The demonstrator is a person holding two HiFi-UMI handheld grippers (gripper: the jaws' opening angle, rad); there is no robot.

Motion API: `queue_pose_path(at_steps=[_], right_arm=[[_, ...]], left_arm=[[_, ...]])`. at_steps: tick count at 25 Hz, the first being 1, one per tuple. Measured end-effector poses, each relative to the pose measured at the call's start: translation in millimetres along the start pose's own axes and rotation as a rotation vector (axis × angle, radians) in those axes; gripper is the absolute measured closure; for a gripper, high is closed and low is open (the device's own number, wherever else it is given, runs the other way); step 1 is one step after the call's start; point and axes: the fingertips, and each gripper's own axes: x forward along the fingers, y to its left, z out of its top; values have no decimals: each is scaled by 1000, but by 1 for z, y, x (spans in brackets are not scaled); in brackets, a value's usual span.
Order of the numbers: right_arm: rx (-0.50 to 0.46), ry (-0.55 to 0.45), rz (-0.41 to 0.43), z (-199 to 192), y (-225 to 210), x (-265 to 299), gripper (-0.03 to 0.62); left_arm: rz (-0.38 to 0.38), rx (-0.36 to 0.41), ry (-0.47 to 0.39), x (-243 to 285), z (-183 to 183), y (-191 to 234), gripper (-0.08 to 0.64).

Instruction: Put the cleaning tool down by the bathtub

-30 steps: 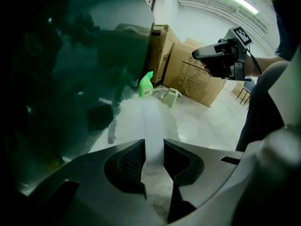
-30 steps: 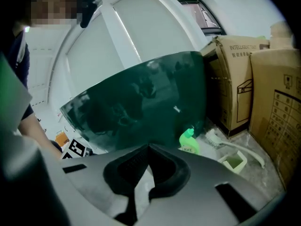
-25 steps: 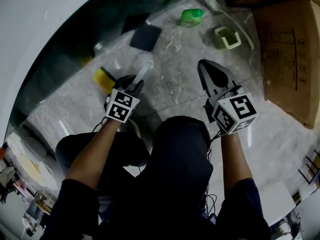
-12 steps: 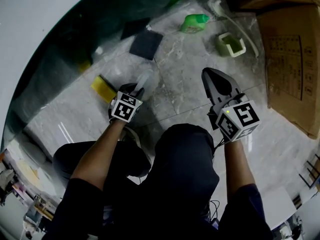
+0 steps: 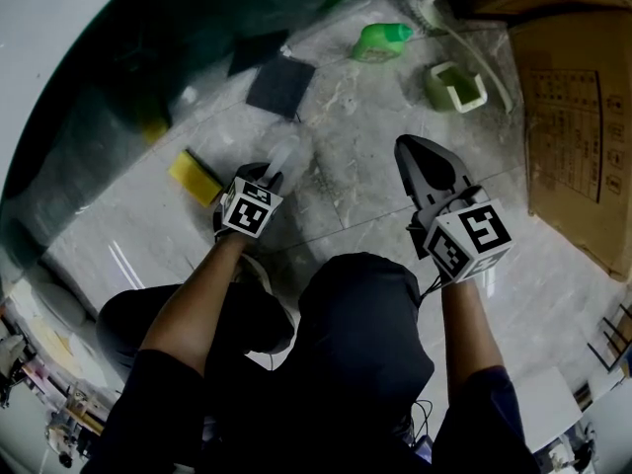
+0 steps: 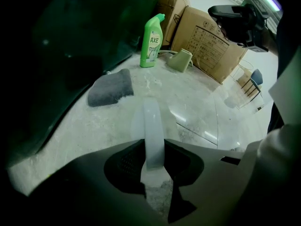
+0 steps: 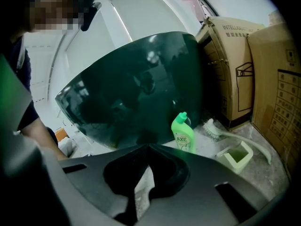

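Observation:
The cleaning tool (image 5: 283, 152) is a translucent white piece with a flat handle. My left gripper (image 5: 265, 174) is shut on that handle low over the marble floor. In the left gripper view the handle (image 6: 153, 135) runs straight out between the jaws of the left gripper (image 6: 153, 150) toward the floor. The dark green bathtub wall (image 5: 148, 57) curves along the left, a short way beyond the tool. My right gripper (image 5: 409, 152) hovers to the right with its jaws shut and nothing in them. In its own view the right gripper (image 7: 149, 148) points at the tub (image 7: 136, 93).
A yellow sponge (image 5: 194, 177) and a dark grey cloth (image 5: 279, 87) lie by the tub. Farther off are a green cleaner bottle (image 5: 380, 42), a pale green holder (image 5: 454, 87) and a white brush (image 5: 444, 23). Cardboard boxes (image 5: 573, 107) stand on the right.
Both grippers stay almost where they were. The left keeps its hold on the tool. The head view has shifted slightly.

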Motion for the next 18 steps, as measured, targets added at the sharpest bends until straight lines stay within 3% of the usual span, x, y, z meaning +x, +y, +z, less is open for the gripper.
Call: queue_pose_path(at_steps=[8,18], right_arm=[[-8,0,10,-3,1,1,589],[-14,-17,9,6,5,-4,588]], left_arm=[[6,5,7,-1,-2,-3,443],[10,-6,-49,-18,18,-10,402]])
